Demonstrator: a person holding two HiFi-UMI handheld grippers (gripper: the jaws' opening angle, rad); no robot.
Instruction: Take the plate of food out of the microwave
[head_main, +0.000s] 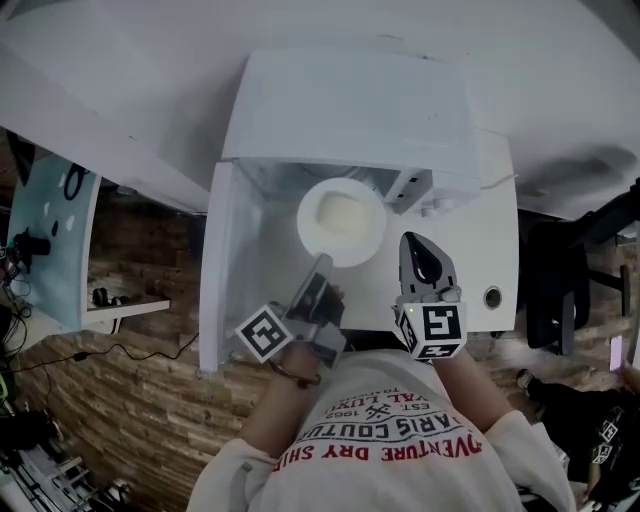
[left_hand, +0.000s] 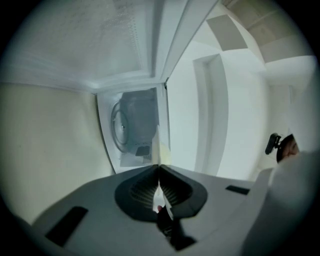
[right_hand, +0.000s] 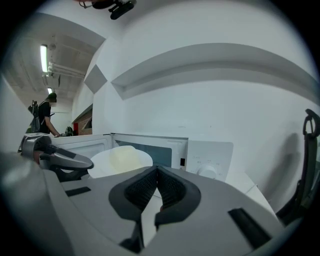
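Microwave (head_main: 340, 100) sits at the counter's (head_main: 495, 250) front edge, with its door (head_main: 222, 270) swung out to the left.

Plate (head_main: 366, 250) with a pale mound of food (head_main: 340, 212) is at the mouth of the cavity, above the front edge. It looks mostly outside, though I can't tell how far.

Left gripper (head_main: 318, 275): fingers pinch the plate's near rim. In its own view the rim (left_hand: 159, 150) shows as a thin edge between the pads, so the gripper (left_hand: 159, 172) bites from the side. I judge that keeps the plate level and the food on it.

Right gripper (right_hand: 157, 172): fingers pressed together, nothing between them. It hangs just right of the plate (right_hand: 107, 162) without touching.

Only 1 grip carries the load, and the rim could tip, so my next job is steadying it.
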